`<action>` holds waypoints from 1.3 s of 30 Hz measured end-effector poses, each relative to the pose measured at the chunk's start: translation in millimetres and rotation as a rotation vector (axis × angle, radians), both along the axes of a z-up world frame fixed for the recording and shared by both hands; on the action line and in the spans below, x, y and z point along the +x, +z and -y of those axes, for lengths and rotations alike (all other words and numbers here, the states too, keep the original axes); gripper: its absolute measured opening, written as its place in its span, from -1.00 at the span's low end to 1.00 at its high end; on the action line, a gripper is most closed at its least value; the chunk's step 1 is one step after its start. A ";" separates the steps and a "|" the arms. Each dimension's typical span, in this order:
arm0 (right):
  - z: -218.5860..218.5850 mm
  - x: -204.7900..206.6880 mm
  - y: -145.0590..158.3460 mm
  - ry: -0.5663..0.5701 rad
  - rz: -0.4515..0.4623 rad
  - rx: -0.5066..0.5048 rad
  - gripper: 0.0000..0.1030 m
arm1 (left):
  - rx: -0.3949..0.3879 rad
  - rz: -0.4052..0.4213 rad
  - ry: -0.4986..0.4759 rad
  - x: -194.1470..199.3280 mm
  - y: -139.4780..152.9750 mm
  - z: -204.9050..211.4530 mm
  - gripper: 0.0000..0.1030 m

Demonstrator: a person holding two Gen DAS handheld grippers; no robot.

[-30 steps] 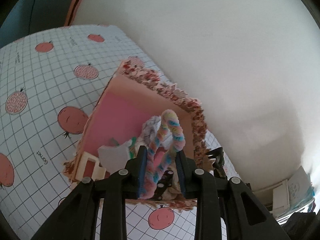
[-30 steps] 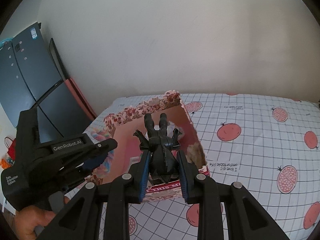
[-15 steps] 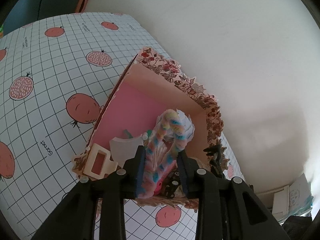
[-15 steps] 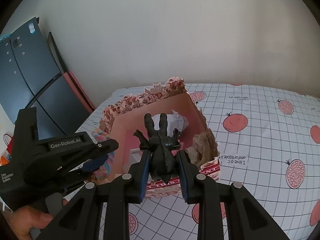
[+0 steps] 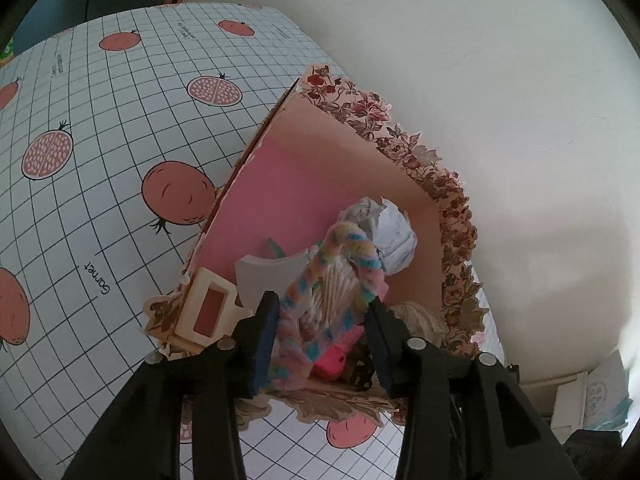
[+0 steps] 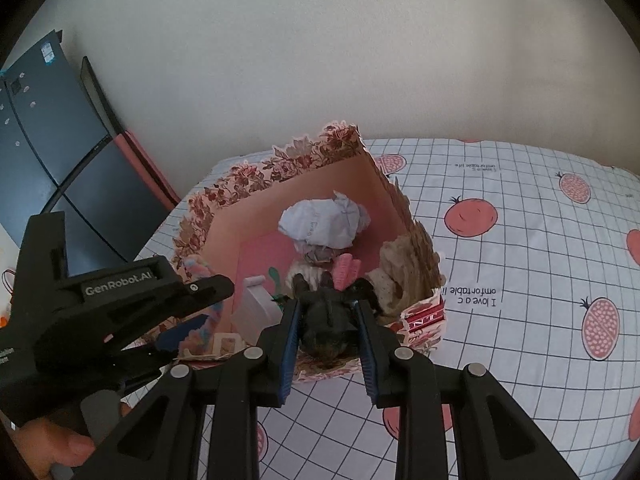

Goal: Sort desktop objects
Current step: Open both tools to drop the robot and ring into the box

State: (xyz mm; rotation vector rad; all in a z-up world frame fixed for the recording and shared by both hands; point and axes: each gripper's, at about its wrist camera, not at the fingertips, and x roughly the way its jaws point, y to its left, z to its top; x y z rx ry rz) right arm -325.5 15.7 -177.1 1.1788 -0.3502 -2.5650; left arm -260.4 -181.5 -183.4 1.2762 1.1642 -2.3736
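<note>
A flower-printed cardboard box (image 5: 420, 160) with a pink floor stands on the tablecloth near the wall. My left gripper (image 5: 324, 312) hangs over its near corner, jaws opening, with a pastel fuzzy wire loop (image 5: 360, 248) upright between them and touching both pads. In the right wrist view the box (image 6: 280, 168) lies just ahead. My right gripper (image 6: 326, 308) is shut on a black toy figure (image 6: 326, 320) above the box's near wall. The left gripper (image 6: 204, 308) reaches in from the left.
Inside the box lie a crumpled paper ball (image 6: 320, 220), a pink comb-like piece (image 6: 346, 270), a white curved piece (image 5: 268, 276) and a wooden frame piece (image 5: 208, 308). The pomegranate-print cloth (image 6: 520, 280) spreads to the right. A dark cabinet (image 6: 40, 140) stands at the left.
Both grippers have sunk toward the box, which now looks larger. The left jaws have spread and the fuzzy loop has widened between them. The black figure stays gripped.
</note>
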 end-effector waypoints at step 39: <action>-38.3 28.6 56.5 -0.059 -0.072 0.002 -0.14 | -0.087 0.005 -0.105 4.4 54.4 -34.7 0.41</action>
